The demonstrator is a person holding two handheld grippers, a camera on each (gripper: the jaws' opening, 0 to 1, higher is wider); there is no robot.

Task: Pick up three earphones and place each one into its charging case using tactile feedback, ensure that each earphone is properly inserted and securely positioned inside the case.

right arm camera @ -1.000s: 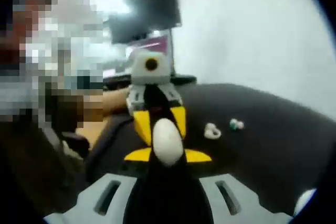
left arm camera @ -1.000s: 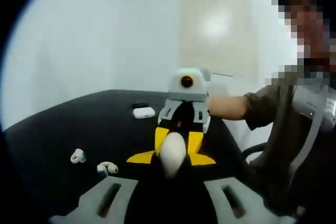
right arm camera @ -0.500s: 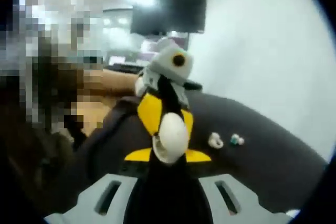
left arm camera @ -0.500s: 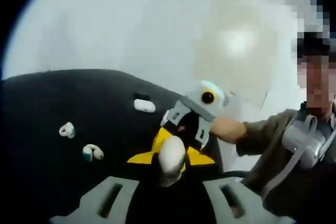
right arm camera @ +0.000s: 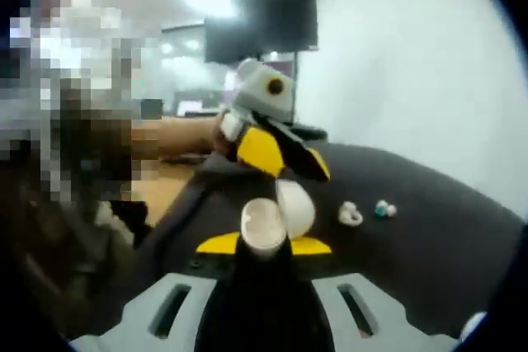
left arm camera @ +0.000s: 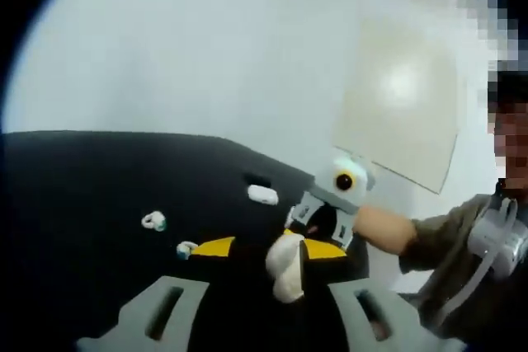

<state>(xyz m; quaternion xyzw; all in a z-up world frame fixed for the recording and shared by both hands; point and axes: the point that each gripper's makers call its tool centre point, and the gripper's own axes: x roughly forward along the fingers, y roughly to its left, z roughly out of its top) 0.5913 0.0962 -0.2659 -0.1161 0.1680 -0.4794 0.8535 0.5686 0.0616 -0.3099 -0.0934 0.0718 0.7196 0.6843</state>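
A white charging case (right arm camera: pixel 266 232) stands upright at the tip of my right gripper (right arm camera: pixel 264 245), which is shut on its body. Its lid (right arm camera: pixel 295 208) is swung open to the right, so the hollow inside shows. My left gripper (right arm camera: pixel 290 172) comes in tilted from above, its yellow fingers (right arm camera: pixel 260 151) at the lid. In the left gripper view the case (left arm camera: pixel 285 263) sits at the tip of my left gripper (left arm camera: pixel 285 274), with the right gripper (left arm camera: pixel 318 224) right behind it. Two earphones (left arm camera: pixel 153 221) (left arm camera: pixel 186 248) lie on the black table (left arm camera: pixel 74 204); they are also seen as earphones (right arm camera: pixel 350 214) (right arm camera: pixel 384 209).
A second white case (left arm camera: pixel 263 194) lies farther back on the table next to a small dark object (left arm camera: pixel 257 180). A person's sleeve (left arm camera: pixel 450 232) is at the right. A dark monitor (right arm camera: pixel 264 26) hangs behind. The table (right arm camera: pixel 437 245) ends at a pale wall.
The case lid has swung open; it was shut before. My left gripper has tilted over relative to the right one. Both views have shifted with the hands.
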